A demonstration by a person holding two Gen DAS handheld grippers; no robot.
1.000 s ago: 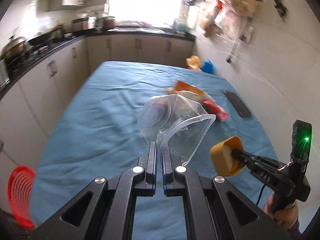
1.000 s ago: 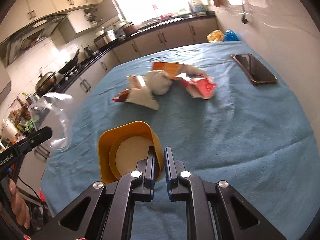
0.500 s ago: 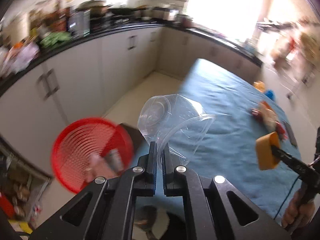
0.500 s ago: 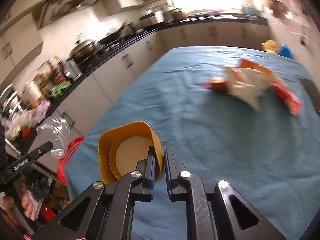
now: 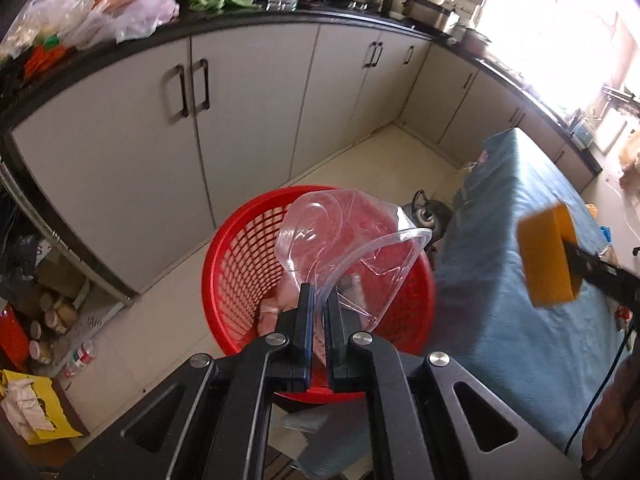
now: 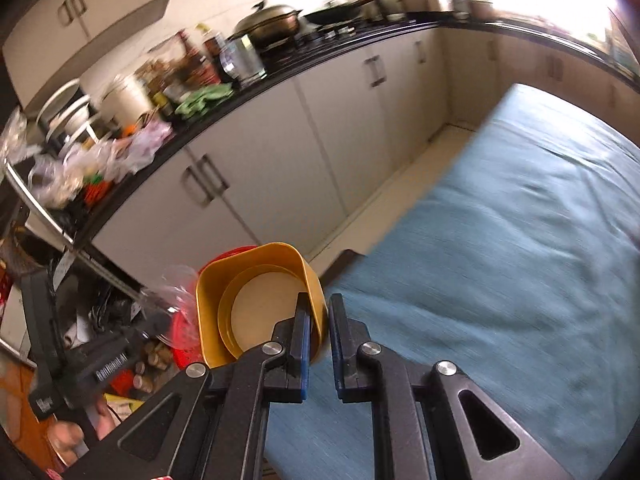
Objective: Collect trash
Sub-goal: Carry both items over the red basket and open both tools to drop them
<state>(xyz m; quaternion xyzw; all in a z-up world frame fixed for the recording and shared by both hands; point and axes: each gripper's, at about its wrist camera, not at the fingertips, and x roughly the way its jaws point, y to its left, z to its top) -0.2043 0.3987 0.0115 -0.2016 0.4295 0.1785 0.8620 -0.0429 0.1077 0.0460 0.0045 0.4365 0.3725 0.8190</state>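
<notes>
Now we hold two pieces of trash, none dropped yet. Left gripper (image 5: 316,308) clamped on rim of clear plastic cup (image 5: 352,248), cup hanging right above red basket (image 5: 240,264) on floor, at 12 o'clock from gripper. Basket holds some pale scraps, blurred, cannot tell what. Right gripper (image 6: 318,312) pinched on wall of yellow cup (image 6: 256,304), above table (image 6: 500,240) edge, basket at 9 o'clock. Yellow cup looks empty. We judge release of both left; further trash on table not visible.

One red basket (image 5: 240,264), one clear plastic tub (image 5: 352,240) at 12 o'clock, one yellow tub (image 6: 256,300), two grippers.
</notes>
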